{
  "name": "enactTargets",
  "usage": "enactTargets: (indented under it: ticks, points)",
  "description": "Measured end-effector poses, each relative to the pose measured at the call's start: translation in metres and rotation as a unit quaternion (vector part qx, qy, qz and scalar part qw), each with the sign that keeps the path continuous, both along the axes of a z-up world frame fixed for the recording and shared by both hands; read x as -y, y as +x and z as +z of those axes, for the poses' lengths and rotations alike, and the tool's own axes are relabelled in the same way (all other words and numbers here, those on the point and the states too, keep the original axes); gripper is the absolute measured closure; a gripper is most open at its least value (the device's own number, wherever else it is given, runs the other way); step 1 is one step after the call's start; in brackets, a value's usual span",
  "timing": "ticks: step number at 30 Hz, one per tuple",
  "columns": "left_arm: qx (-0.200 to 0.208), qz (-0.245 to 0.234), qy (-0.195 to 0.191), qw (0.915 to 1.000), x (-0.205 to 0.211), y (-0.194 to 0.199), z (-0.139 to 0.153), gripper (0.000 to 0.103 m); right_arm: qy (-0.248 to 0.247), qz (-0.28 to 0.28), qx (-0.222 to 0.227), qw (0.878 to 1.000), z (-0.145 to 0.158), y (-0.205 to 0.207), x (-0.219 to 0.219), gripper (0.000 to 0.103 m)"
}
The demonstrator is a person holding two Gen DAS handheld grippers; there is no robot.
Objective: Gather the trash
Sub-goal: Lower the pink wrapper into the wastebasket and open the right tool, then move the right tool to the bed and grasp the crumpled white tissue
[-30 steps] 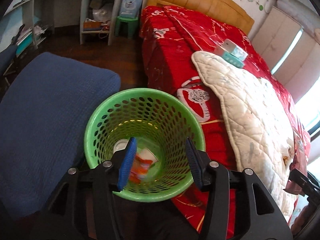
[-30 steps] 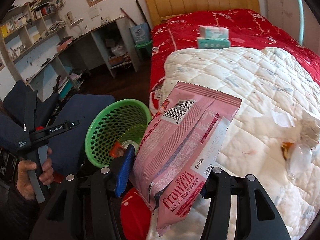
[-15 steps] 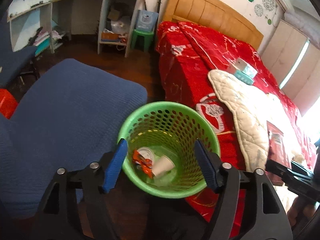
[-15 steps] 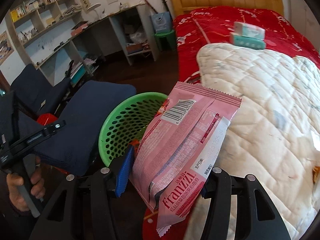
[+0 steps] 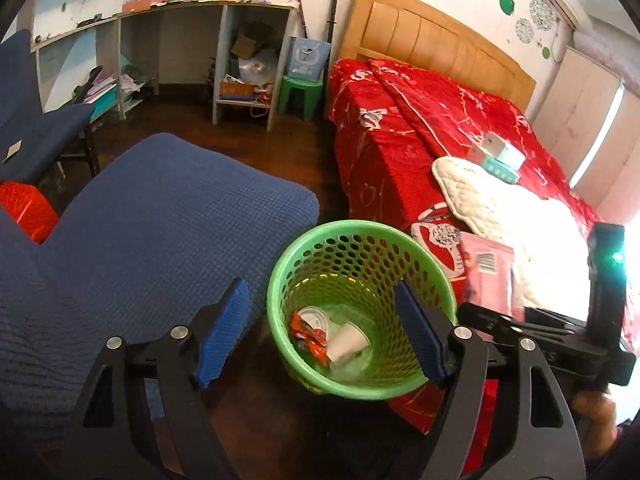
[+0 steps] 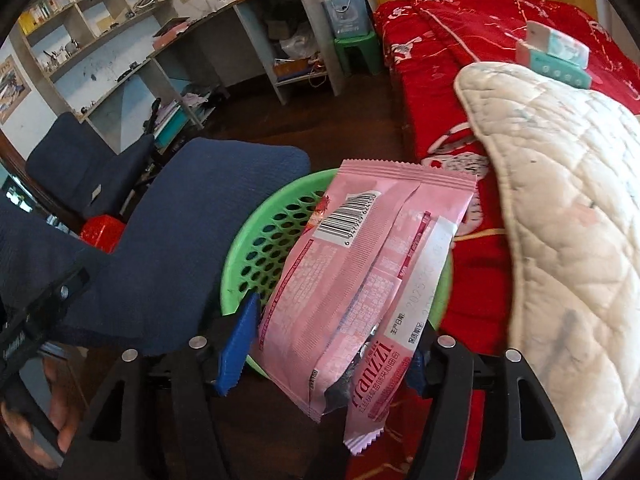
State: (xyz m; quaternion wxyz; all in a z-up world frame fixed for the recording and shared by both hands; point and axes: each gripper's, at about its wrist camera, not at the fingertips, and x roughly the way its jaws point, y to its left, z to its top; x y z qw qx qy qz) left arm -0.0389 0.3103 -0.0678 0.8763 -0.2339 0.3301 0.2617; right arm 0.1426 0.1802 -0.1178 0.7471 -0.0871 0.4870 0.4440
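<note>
Both tools nearer basket [image 5: 362, 304], left tool [image 5: 320, 332] wide, right tool [image 6: 328, 354] apparently clamping pink wrapper [image 6: 360, 280]

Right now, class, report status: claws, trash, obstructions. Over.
Left claw open, empty. Right claw shut on pink wrapper, above green basket. Path unobstructed.

Daylight is flooding in from the window [image 5: 596, 148], glaring white beyond the right claw [image 5: 516, 312]; fisheye edges are bending, corners darkening.
</note>
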Motion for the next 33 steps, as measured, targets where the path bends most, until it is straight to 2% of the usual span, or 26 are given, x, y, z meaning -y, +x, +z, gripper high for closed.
enactTargets:
  ticks: [6,13,16,24,33]
  points:
    - [-0.013,-0.003,0.01,0.9999,0.003,0.003,0.001,0.023,0.006,0.005,-0.001,1.0,0.0,-0.003,-0.007,0.027]
    - [-0.009,-0.022,0.009,0.9997,0.012,0.008,0.006,0.013,0.016,-0.007,-0.001,1.0,0.004,0.0,0.011,0.025]
    - [-0.008,-0.033,0.011,0.9994,0.019,0.011,0.007,0.013,0.02,-0.015,0.004,1.0,0.01,0.0,0.024,0.024]
    - [-0.007,-0.055,0.013,0.9984,0.041,0.025,0.012,0.013,0.031,-0.051,0.042,0.997,0.031,0.004,0.076,0.018]
    - [-0.007,-0.095,0.033,0.9949,0.081,0.05,0.022,0.013,0.032,-0.134,0.068,0.988,0.05,0.026,0.163,0.016]
